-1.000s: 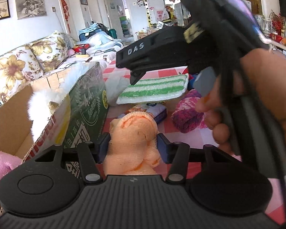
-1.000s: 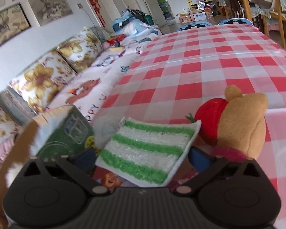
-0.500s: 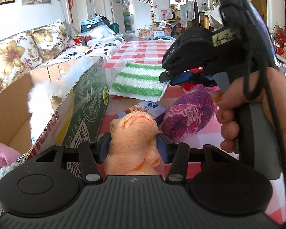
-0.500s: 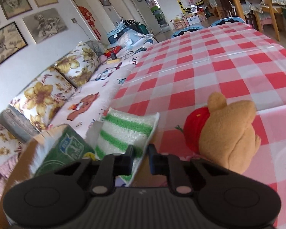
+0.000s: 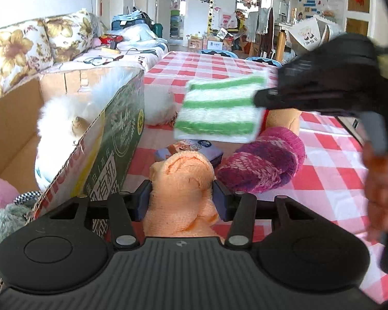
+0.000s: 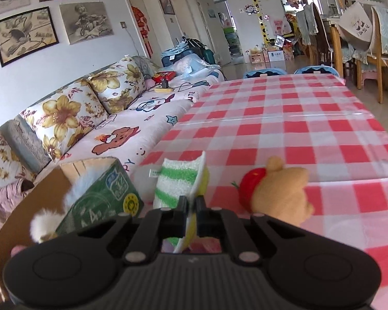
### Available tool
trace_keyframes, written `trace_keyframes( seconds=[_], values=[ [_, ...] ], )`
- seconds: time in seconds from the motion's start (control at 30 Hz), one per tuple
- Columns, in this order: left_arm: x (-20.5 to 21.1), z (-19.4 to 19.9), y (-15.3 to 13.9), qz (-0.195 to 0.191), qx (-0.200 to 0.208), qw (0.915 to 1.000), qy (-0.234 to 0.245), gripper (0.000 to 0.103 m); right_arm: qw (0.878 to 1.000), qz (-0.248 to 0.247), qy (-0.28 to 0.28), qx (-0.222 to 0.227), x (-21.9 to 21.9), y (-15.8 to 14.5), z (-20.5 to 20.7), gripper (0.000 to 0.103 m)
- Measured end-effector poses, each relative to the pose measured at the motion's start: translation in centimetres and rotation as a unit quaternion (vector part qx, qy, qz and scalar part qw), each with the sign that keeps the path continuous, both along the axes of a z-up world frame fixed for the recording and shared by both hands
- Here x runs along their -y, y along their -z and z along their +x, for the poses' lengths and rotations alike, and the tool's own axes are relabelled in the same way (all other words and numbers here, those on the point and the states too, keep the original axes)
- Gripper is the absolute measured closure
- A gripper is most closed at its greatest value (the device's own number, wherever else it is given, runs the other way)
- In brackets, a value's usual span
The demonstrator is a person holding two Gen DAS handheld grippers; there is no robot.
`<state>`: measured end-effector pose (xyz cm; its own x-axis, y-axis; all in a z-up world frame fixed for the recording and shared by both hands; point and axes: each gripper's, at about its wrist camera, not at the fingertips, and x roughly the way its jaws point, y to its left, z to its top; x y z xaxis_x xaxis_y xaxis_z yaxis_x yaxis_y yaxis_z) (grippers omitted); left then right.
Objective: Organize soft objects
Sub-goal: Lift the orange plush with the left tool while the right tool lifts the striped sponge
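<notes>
Right tongs (image 6: 191, 206) pinch only the striped cloth's (image 5: 219, 108) edge, so it could slip mid-air; left tongs (image 5: 182, 201) squeeze the orange towel (image 5: 181, 180) beside the cardboard box (image 5: 116, 139).

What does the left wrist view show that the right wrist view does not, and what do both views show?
Only the left wrist view shows the orange cloth clamped in the left gripper, the purple slipper on the table, and the small packet behind the cloth. Only the right wrist view shows the framed drawings on the wall. Both show the green striped pad held by the right gripper, the cardboard box, the sofa and the checked tablecloth.
</notes>
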<state>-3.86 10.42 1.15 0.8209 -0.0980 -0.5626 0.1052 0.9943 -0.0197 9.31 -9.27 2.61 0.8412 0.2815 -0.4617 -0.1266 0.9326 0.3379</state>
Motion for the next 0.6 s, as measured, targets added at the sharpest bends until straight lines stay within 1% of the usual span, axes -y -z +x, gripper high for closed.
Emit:
trace_keyframes(
  seconds=[0.1,0.23,0.37,0.53,0.6],
  values=[
    [-0.2,0.0,0.0,-0.016,-0.005,0.9999,0.001,0.043,1.0,0.008,0.007,0.009,1.1,-0.9,-2.1,0.1],
    [-0.7,0.0,-0.1,-0.047,-0.017,0.9988,0.002,0.043,1.0,-0.012,0.007,0.026,1.5,-1.8,-5.7,0.102],
    [-0.8,-0.1,0.0,-0.052,-0.021,0.9984,0.012,0.043,0.999,-0.013,0.018,0.024,2.1,-1.5,-9.9,0.102],
    [-0.5,-1.5,-0.2,-0.062,-0.032,0.9971,0.029,0.043,0.998,0.032,0.049,-0.009,3.4,0.3,-13.9,0.102],
    [-0.2,-1.9,-0.2,-0.064,-0.038,0.9963,0.043,0.043,0.998,0.032,0.051,-0.021,3.1,0.9,-14.8,0.102]
  ],
)
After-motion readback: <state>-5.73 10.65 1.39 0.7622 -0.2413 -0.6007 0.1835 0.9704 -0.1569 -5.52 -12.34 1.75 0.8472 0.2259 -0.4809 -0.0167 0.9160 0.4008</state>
